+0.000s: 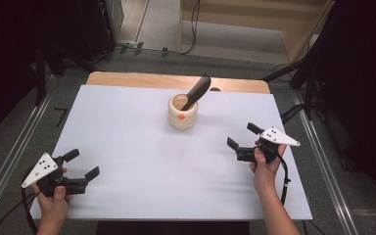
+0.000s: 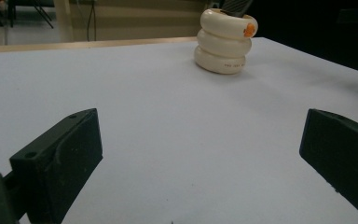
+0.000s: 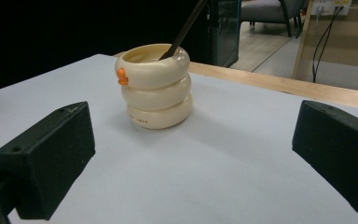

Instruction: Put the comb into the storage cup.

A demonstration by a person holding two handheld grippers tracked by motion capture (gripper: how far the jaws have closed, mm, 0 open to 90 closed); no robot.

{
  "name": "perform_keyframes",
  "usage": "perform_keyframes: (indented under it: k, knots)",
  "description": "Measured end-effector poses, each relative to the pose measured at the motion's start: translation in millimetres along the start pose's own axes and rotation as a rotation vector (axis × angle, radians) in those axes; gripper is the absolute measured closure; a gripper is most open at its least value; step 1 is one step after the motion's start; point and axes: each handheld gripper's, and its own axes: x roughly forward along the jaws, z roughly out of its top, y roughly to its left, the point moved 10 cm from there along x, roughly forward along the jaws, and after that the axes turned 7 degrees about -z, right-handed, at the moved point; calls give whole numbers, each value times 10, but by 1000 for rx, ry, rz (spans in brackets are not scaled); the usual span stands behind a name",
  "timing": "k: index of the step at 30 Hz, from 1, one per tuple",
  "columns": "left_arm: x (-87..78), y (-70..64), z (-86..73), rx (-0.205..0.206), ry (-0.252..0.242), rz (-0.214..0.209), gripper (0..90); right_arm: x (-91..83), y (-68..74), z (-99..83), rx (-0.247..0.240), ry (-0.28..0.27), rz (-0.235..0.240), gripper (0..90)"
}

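A cream ribbed cup [image 1: 182, 112] with a small orange knob stands upright on the white table [image 1: 142, 161], towards the back middle. A dark utensil [image 1: 197, 91] leans out of it to the back right. The cup [image 2: 224, 40] is far ahead in the left gripper view, and the cup [image 3: 154, 85] stands closer in the right gripper view, with the utensil handle [image 3: 186, 28] rising from it. My left gripper [image 1: 81, 163] is open near the front left edge, holding nothing. At the right, my right gripper [image 1: 241, 135] is open and empty, its jaws pointing left towards the cup.
A wooden strip [image 1: 176, 81] runs along the table's far edge. Behind it are floor cables [image 1: 142, 48] and dark stands [image 1: 303, 68] at both sides. Bare white table lies between both grippers and the cup.
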Motion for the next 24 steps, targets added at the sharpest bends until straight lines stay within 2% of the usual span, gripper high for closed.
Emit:
perform_keyframes:
  k: [24]
  knots:
    - [0,1,-1,4,2,5,0,-472,-240,-318,20,24,-51,0]
